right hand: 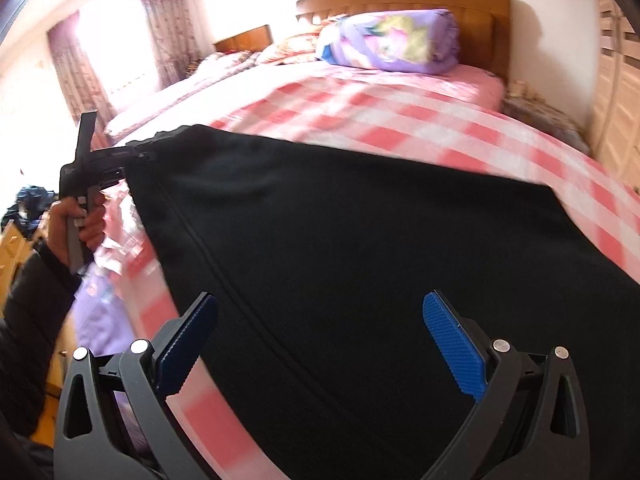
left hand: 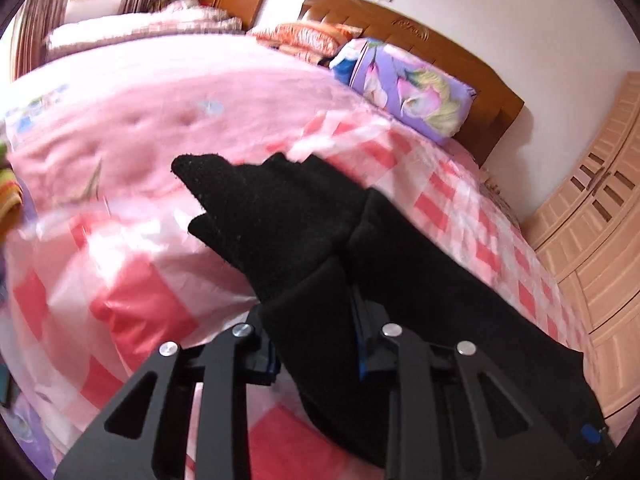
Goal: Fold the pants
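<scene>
The black pants [right hand: 360, 260] lie spread over the pink checked bed cover [right hand: 400, 120]. My left gripper [left hand: 316, 312] is shut on a bunched edge of the pants [left hand: 280, 220] and holds it lifted above the bed. In the right wrist view the left gripper [right hand: 136, 152] grips the far left corner of the pants. My right gripper [right hand: 320, 320] is open above the near part of the pants, with its blue pads [right hand: 452, 340] wide apart and nothing between them.
A purple floral pillow [left hand: 408, 88] lies by the wooden headboard [left hand: 460, 52]. A pink quilt [left hand: 140, 112] covers the far side of the bed. A light wooden wardrobe [left hand: 600, 200] stands at the right. The bed's edge and a curtained window [right hand: 112, 48] are at the left.
</scene>
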Motion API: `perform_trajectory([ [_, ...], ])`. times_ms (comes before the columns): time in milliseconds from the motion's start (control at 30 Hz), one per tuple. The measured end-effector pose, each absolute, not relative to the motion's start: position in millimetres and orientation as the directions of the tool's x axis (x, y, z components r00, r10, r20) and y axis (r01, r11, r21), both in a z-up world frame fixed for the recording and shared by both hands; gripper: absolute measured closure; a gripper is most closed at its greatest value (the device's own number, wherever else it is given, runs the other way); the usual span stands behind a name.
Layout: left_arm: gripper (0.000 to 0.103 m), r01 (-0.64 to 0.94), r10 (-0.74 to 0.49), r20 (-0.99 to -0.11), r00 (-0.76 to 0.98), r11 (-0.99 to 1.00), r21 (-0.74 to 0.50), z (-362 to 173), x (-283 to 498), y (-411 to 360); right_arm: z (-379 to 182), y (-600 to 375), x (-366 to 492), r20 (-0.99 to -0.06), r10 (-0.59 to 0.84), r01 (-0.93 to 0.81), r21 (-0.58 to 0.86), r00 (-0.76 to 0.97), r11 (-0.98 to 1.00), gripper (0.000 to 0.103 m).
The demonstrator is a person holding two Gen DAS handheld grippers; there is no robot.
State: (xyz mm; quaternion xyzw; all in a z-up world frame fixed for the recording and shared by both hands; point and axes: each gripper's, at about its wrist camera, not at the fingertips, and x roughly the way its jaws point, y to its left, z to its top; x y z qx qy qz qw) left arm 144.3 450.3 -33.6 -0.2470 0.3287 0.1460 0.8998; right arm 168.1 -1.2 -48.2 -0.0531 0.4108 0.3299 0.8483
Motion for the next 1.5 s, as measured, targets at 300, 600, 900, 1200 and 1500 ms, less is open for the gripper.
perform_trajectory([
  [300,0.077,-0.259,0.295,-0.478,0.828,0.956,0.140,62.6,146.9,301.0,-78.4,43.3,185.3,-0.838,0.367,-0.618,0.047,0.403,0.785,0.004],
  [600,0.076,0.215,0.025,-0.395,0.918,0.807,0.550,23.9,102.3,95.9,-27.3,-160.9,169.5,-0.647,0.303,-0.161,0.270,0.699,0.949,0.004],
  [900,0.005,0.415,-0.090,-0.503,0.860,0.696,0.586,-43.2,68.3,39.3,-35.5,-225.6,154.4,-0.652,0.354,-0.096,0.397,0.670,0.913,0.004],
  [1200,0.001,0.351,-0.013,-0.497,0.867,0.725,0.593,-29.0,53.5,67.5,-58.0,-168.2,152.3,-0.690,0.474,-0.220,0.428,0.547,0.877,0.004],
  [1500,0.001,0.278,0.019,-0.490,0.871,0.804,0.526,-26.9,59.4,90.3,-65.7,-136.1,153.7,-0.715,0.504,-0.280,0.419,0.485,0.864,0.004],
])
